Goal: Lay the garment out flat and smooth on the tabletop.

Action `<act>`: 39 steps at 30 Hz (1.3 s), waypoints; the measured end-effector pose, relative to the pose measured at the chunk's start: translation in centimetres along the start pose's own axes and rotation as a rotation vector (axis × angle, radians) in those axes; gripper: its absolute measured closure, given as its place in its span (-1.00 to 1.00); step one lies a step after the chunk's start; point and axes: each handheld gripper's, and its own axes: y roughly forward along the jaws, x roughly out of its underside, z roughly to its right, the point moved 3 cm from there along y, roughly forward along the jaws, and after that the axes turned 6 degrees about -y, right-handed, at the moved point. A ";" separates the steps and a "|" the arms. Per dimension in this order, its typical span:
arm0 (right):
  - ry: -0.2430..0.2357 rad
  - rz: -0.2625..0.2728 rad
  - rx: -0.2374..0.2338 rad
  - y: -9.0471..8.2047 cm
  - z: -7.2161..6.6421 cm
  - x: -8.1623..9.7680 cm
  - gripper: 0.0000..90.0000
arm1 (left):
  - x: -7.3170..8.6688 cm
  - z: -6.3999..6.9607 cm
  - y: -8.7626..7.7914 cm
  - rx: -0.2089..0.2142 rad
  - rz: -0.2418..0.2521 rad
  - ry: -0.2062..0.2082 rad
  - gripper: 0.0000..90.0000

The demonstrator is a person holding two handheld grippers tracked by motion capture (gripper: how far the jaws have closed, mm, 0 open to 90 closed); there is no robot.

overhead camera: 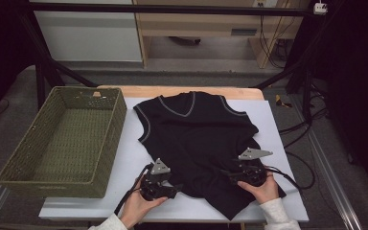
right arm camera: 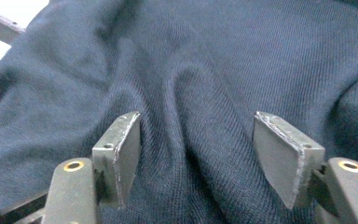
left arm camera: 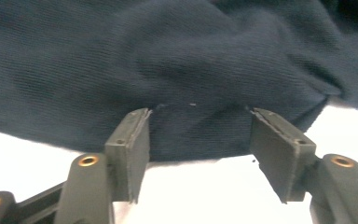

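While lying spread on the white table top [overhead camera: 278,158], right of the green wicker basket [overhead camera: 67,139], showed as a dark sleeveless knit top [overhead camera: 199,139], neckline at the far side. Met at its near left hem by the left gripper [overhead camera: 165,189]: jaws partly apart, tips against the fabric edge, a bunched fold between the pads [left arm camera: 137,140], not yet pinched. Pressed further right by the right gripper [overhead camera: 243,176]: jaws likewise half open, cloth ridged between them, nothing clamped.
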 end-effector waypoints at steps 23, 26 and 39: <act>-0.005 -0.079 0.003 1.5 0.4 0.3 0.65 | 0.0 2.4 1.3 -0.089 -0.045 0.203 0.97; -0.013 -0.080 0.006 1.5 0.6 0.2 0.83 | -0.1 2.1 1.1 -0.066 -0.060 0.185 0.99; -0.011 0.019 -0.066 0.1 -0.5 -1.6 0.77 | -0.3 -3.6 -6.5 -0.129 -0.030 0.084 0.99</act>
